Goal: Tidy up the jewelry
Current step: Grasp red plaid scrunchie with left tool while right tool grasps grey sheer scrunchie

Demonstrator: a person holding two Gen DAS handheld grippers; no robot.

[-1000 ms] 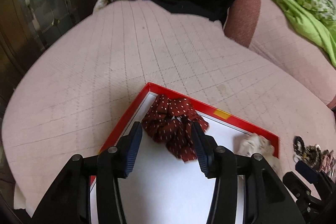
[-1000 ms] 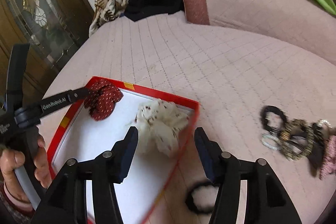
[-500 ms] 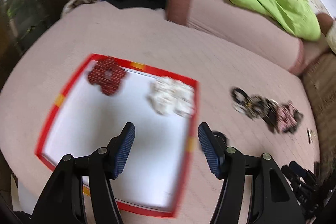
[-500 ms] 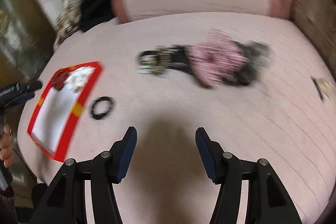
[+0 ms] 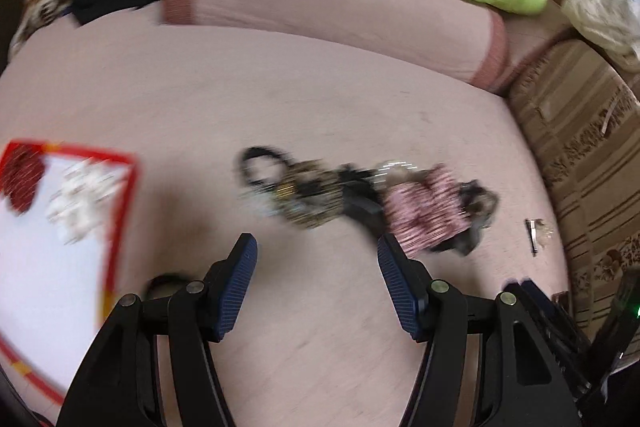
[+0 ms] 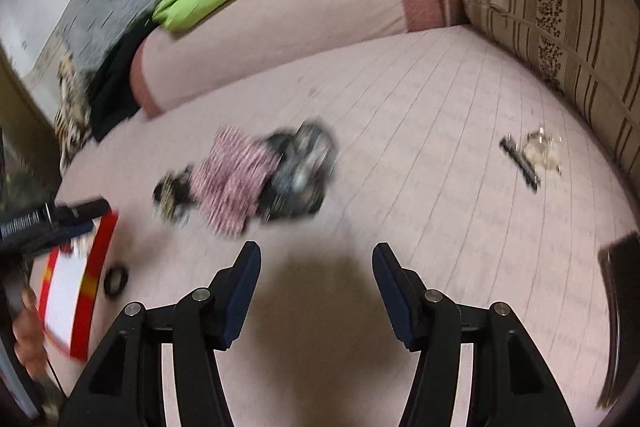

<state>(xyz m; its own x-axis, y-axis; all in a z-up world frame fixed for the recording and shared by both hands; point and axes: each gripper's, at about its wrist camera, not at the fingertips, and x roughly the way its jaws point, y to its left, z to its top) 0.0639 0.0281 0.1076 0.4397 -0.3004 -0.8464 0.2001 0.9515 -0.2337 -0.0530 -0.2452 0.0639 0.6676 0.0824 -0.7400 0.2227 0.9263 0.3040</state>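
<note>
Our left hand-held gripper (image 5: 316,255) and right hand-held gripper (image 6: 316,263) both gape empty over the pink bed (image 6: 420,131). Just beyond lies the blurred jewelry pile (image 5: 360,195); the red-rimmed tray (image 5: 124,195) sits left, holding two scrunchies.

bare pink bedspread (image 6: 420,131) under both tools; ahead, heap of hair ties (image 5: 360,195); red-rimmed tray (image 5: 120,211) leftward
</note>
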